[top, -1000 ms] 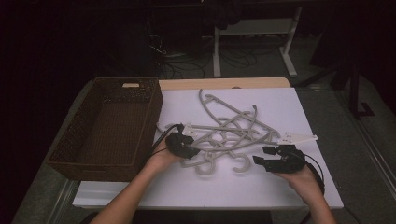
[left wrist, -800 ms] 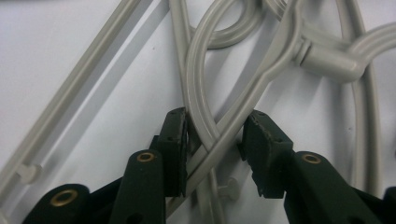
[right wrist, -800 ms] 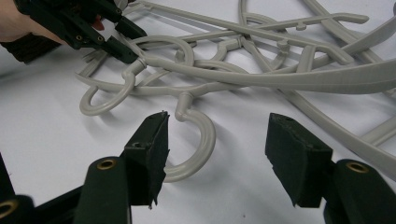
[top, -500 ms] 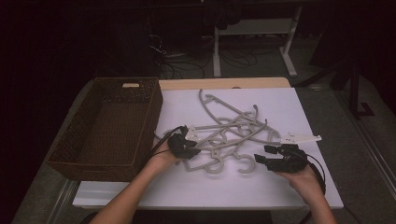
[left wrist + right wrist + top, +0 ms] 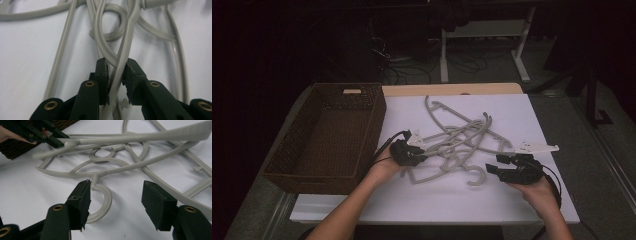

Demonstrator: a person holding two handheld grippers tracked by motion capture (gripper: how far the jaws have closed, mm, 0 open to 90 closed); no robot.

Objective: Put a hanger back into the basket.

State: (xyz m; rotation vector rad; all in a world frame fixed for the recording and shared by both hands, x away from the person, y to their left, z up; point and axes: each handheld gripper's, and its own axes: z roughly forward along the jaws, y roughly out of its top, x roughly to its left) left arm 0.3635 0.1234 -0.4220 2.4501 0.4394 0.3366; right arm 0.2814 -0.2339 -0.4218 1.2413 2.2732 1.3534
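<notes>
I count one basket [image 5: 324, 132] at the surface's left edge; the tangled hangers [image 5: 457, 140] I cannot count. My left gripper [image 5: 117, 72] fingers clamp a hanger bar, right gripper [image 5: 120, 200] fingers spread wide.

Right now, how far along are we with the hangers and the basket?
Nothing is done: the basket holds no hangers. In hand: the left gripper is clamped on one hanger's arm; the right gripper is open by a hook. The tangled pile remains.

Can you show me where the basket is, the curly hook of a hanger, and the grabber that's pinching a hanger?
basket [image 5: 377, 107]: high view, on its right rim.
hanger hook [image 5: 106, 200]: right gripper view, on the hook's curve.
left gripper [image 5: 117, 71]: left gripper view, between the jaw tips.
</notes>
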